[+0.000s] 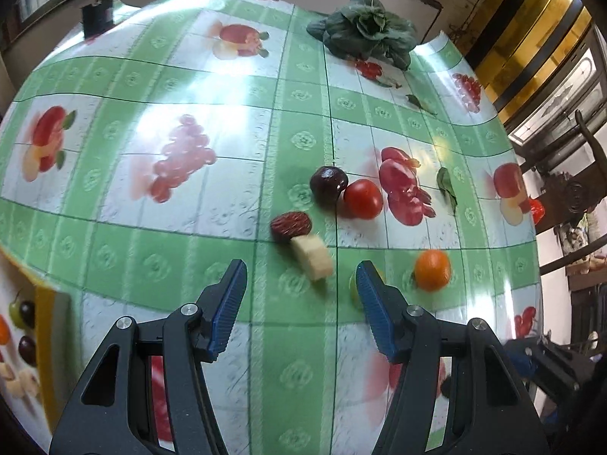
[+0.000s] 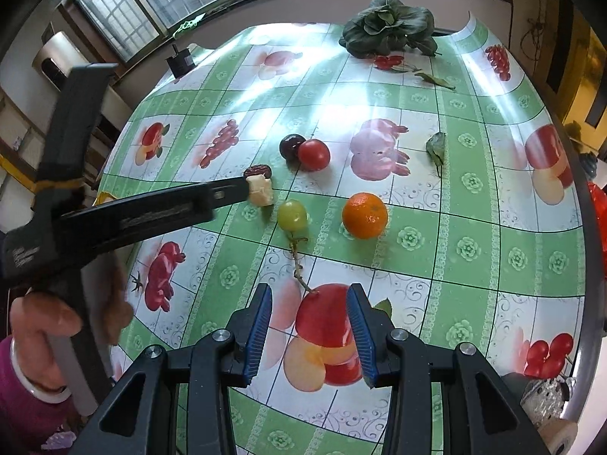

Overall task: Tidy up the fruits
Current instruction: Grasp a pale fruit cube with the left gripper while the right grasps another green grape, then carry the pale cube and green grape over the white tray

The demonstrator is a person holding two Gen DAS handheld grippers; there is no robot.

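Loose fruit lies on a green checked tablecloth (image 1: 189, 250). In the left wrist view my left gripper (image 1: 301, 269) is open just above the cloth. A pale yellow fruit chunk (image 1: 313, 261) lies at its fingertips, untouched by the pads. Beyond it are a wrinkled red date (image 1: 291, 225), a dark plum (image 1: 329, 184) and a tomato (image 1: 363, 199). An orange (image 1: 432, 269) sits to the right. A green grape (image 1: 353, 284) is mostly hidden behind the right finger. My right gripper (image 2: 310, 290) is open and empty over a printed apple, short of the grape (image 2: 292, 215) and its stem (image 2: 297, 261).
A leafy green vegetable (image 2: 387, 26) lies at the table's far edge, with loose leaves (image 2: 436, 149) nearer. A black object (image 2: 180, 62) stands at the far left corner. A yellow-edged tray (image 1: 45, 333) with fruit shapes is at the left. A hand (image 2: 45, 322) holds the left gripper's handle.
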